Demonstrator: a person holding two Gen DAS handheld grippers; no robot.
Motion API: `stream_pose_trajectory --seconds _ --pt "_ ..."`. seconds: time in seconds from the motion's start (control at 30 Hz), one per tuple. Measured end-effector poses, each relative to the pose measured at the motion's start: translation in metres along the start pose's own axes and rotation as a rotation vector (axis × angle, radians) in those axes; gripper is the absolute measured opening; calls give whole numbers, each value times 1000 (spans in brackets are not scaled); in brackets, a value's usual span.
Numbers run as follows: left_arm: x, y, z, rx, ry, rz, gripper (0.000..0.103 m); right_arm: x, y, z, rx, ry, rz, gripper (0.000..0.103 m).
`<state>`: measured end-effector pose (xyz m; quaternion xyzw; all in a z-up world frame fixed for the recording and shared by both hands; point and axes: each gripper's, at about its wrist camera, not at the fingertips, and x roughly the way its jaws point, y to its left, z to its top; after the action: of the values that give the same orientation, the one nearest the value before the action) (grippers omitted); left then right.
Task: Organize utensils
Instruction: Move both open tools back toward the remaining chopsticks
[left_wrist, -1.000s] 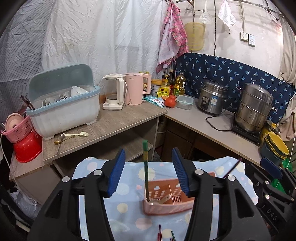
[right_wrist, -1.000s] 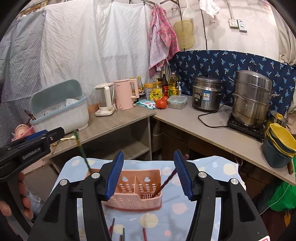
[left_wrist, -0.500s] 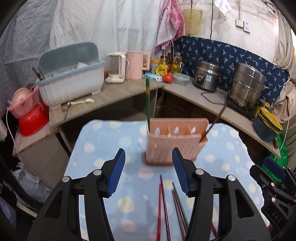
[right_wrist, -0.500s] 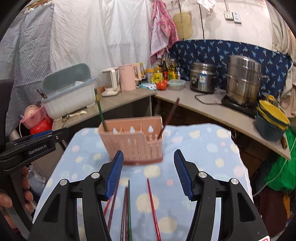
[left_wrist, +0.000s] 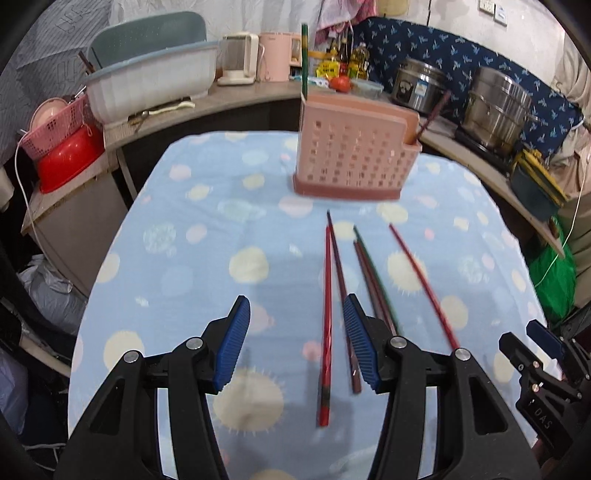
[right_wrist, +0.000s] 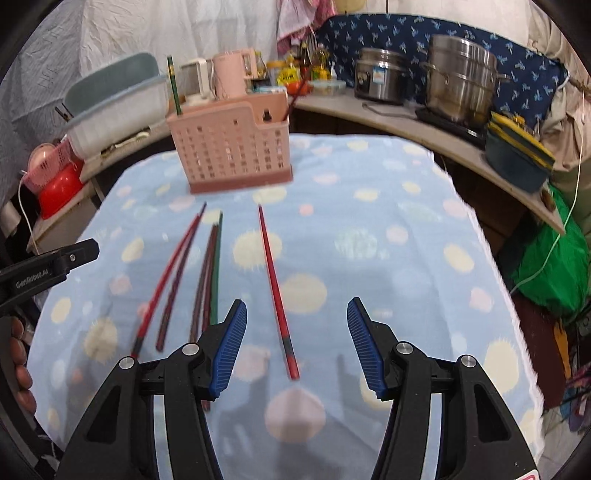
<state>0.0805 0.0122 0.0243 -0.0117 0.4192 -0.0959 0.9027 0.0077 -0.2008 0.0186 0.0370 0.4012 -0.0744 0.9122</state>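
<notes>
A pink slotted utensil holder stands at the far side of a blue dotted cloth. A green chopstick and a dark red one stand in it. Several loose chopsticks lie on the cloth. My left gripper is open and empty, low over a red chopstick and a dark one. My right gripper is open and empty over a single red chopstick. The holder shows ahead of it, left of centre.
A counter behind holds a white dish rack, kettles, a rice cooker and a steel pot. Stacked bowls sit on the right counter. A red basin stands at left.
Both grippers have pulled back from the holder and dropped low over the cloth. The loose chopsticks now lie between and just ahead of the fingers.
</notes>
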Motion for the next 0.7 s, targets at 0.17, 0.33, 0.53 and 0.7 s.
stream_pose_trajectory --seconds 0.17,0.33,0.53,0.7 --pt "15 0 -32 13 64 -6 50 16 -1 -24 11 59 -1 52" --pt "19 -2 -47 17 89 -17 50 28 2 -31 5 83 -2 47" --pt "27 0 -57 19 122 -17 50 42 8 -30 -16 94 -3 41" --pt "31 0 -63 26 135 -17 50 54 11 -27 -24 107 -7 31"
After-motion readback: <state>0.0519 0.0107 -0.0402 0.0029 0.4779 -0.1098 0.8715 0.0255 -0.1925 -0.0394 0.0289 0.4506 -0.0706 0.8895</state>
